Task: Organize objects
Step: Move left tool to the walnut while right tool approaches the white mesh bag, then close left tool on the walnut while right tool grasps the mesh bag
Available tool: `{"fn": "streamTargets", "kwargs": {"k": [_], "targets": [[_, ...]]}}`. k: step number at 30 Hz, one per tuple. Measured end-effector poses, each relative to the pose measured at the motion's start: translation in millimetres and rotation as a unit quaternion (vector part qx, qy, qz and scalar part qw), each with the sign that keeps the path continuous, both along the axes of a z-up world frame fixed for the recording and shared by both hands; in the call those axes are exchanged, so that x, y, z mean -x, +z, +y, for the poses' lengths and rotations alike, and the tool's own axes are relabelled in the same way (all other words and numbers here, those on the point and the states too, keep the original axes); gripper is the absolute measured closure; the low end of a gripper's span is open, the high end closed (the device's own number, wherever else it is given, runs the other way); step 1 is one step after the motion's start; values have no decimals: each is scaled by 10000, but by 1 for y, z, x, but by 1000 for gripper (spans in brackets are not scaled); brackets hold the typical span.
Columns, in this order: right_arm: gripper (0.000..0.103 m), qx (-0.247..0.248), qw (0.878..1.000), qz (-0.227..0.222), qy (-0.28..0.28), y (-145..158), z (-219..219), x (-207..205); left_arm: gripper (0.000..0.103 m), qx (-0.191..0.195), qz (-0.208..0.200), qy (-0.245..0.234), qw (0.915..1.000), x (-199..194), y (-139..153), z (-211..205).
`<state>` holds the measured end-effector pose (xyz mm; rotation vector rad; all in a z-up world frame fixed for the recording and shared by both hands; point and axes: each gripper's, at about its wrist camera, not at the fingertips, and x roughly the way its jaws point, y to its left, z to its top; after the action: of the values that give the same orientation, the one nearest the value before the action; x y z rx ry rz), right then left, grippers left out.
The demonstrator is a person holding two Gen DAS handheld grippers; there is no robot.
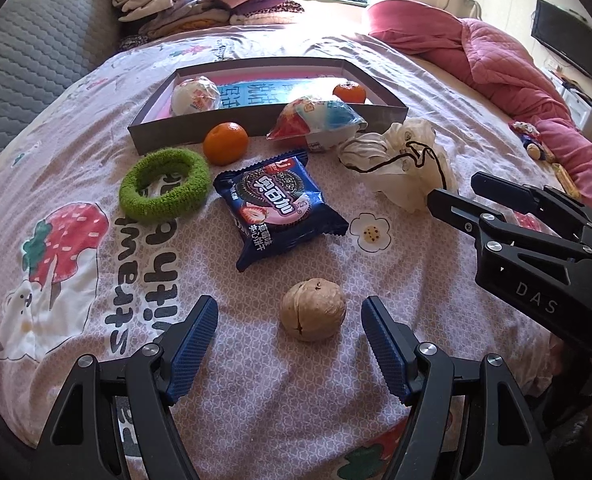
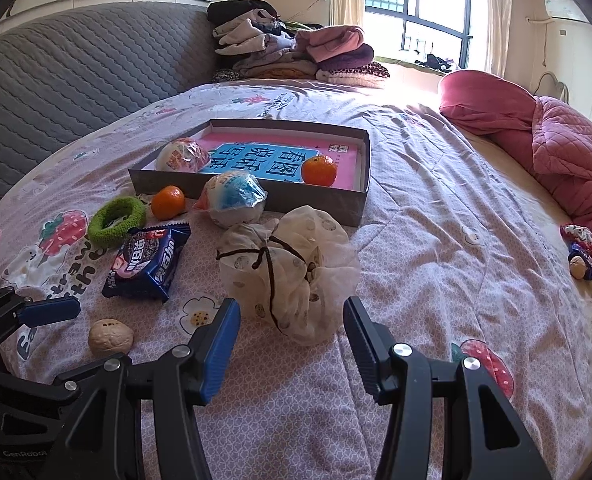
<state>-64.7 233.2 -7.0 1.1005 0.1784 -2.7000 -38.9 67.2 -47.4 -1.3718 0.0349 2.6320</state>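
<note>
Soft, rumpled bedding (image 1: 435,80) carries everything, with the shallow box (image 1: 256,130) as the landmark. Just in front of the box lie a tangerine (image 1: 225,142), a green hair tie (image 1: 164,186) and a biscuit packet (image 1: 278,210); nearer still, a walnut (image 1: 313,309). The left gripper (image 1: 290,344) stands spread with the walnut lying between its tips, untouched. The right gripper (image 2: 292,336) is spread too, empty, facing the gauze pouch (image 2: 288,268). I reckon the round walnut could squirt sideways on the yielding quilt, and the limp pouch might be pinched by one fold only and sag loose.
</note>
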Motion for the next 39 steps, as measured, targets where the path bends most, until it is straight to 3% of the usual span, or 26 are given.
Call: {"fn": "streamTargets", "kwargs": {"k": [12,19,23,32,37,39], "targets": [[50,-361,9993,-112,-29,-18,-9,24,27,-51,-6,10,10000,10,-10,0],[50,-233,9997,-81,41,-21,-12,34,29,-89,49,-9,9999,11,-11,-1],[50,-187,9997,-73,104,-22,-13,34,37,-73,58,25,10000,12,-11,-2],[64,61,9997,-171,181,-23,-10,33,53,-108,66,-94,9999,9,-10,-1],[76,205,9995,-192,144,-21,-5,32,68,-218,65,-197,9995,7,-7,1],[81,293,9993,-197,117,-20,-2,33,69,-224,82,-220,9995,6,-7,2]]}}
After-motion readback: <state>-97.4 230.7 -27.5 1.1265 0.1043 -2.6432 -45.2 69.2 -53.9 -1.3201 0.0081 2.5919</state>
